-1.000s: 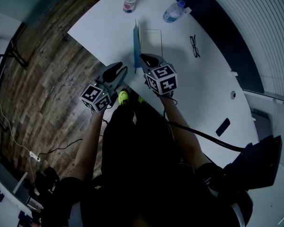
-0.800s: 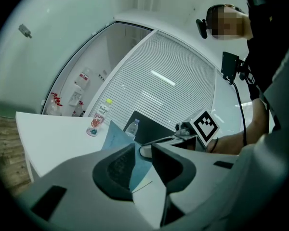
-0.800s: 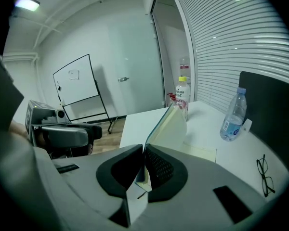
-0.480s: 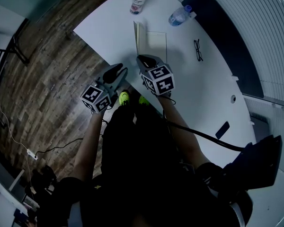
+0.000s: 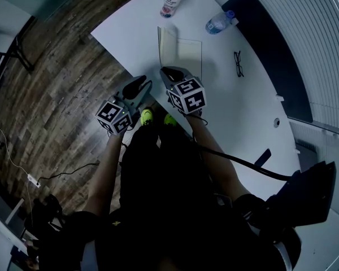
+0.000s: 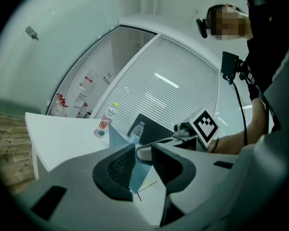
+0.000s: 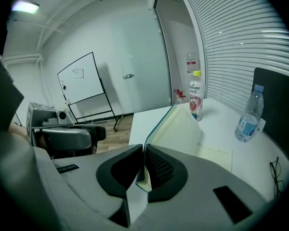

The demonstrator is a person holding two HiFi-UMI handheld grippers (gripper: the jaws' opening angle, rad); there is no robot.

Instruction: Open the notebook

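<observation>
The notebook [image 5: 187, 52] lies on the white table [image 5: 135, 30] with its pale pages showing. Its blue cover [image 5: 160, 45] stands nearly upright along the left side. My right gripper [image 5: 168, 72] is shut on the near edge of that cover. In the right gripper view the pads [image 7: 156, 167] pinch the thin cover [image 7: 176, 124] between them. My left gripper [image 5: 137, 84] hangs open just off the table's near edge, left of the right gripper. Through its gap I see the blue cover [image 6: 139, 170] beyond, with nothing between the jaws.
A yellow-capped bottle [image 5: 170, 2] and a clear water bottle [image 5: 219, 22] stand at the table's far end. Glasses [image 5: 239, 64] lie to the right of the notebook. A dark phone [image 5: 263, 157] lies further right. A whiteboard [image 7: 82, 88] stands across the wooden floor.
The right gripper has carried the cover a little further over to the left. The cover's pale inner face now shows where only its blue edge did. The left gripper has shifted slightly.
</observation>
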